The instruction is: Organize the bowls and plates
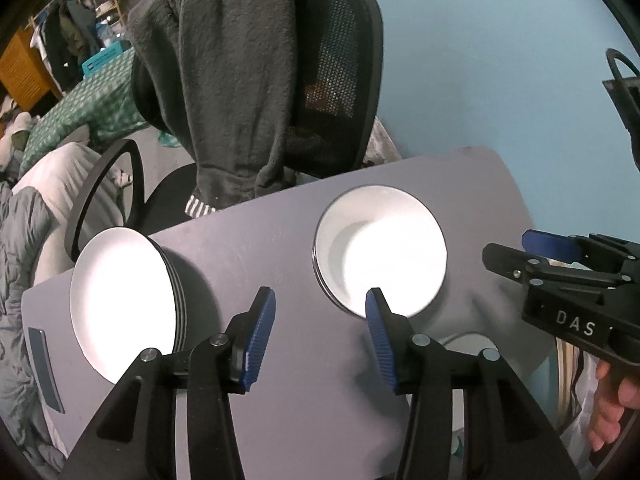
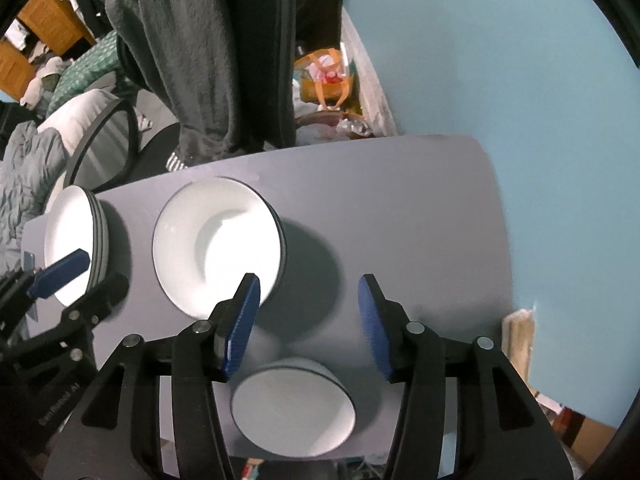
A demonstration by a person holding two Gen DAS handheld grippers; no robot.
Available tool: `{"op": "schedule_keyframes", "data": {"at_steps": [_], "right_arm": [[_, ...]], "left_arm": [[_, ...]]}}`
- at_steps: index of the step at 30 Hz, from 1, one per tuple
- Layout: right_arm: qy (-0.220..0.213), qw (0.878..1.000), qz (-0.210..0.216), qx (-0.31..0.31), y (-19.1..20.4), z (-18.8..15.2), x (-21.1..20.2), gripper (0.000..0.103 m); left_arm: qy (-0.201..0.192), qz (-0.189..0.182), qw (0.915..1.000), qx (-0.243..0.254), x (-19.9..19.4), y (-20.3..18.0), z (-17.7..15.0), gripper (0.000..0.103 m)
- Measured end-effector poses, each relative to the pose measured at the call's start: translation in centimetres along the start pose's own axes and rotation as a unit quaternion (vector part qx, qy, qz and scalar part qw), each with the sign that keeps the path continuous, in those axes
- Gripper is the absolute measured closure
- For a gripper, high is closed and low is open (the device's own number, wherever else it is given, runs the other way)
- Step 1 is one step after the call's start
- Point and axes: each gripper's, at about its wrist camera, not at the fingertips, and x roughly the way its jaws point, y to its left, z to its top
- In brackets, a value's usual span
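Three groups of white dishes sit on the grey counter: a stack of white dark-rimmed plates at the left of the right wrist frame, a stack of white deep plates at centre, and a single white bowl at the bottom. Both the left gripper and right gripper hang above them, blue-padded fingers apart, holding nothing. Behind stands a black mesh office chair draped with a grey fleece.

The bowls look glossy and glazed; the table is smooth and matt; the robe is fuzzy cloth.
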Motion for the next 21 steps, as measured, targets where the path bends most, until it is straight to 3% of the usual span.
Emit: {"op": "schedule_keyframes", "data": {"at_steps": [15,21], "right_arm": [[0.008,0.998,-0.012,0.057,-3.0,-4.9,-0.4,0.048],[0.017,0.996,-0.01,0.083,-4.2,-7.1,-0.2,0.048]], "left_arm": [[0.023,-0.033,0.9985,0.038,0.1,-1.7,-3.5,0.055],[0.026,-0.05,0.9968,0.057,0.5,-3.6,-4.7,0.042]]}}
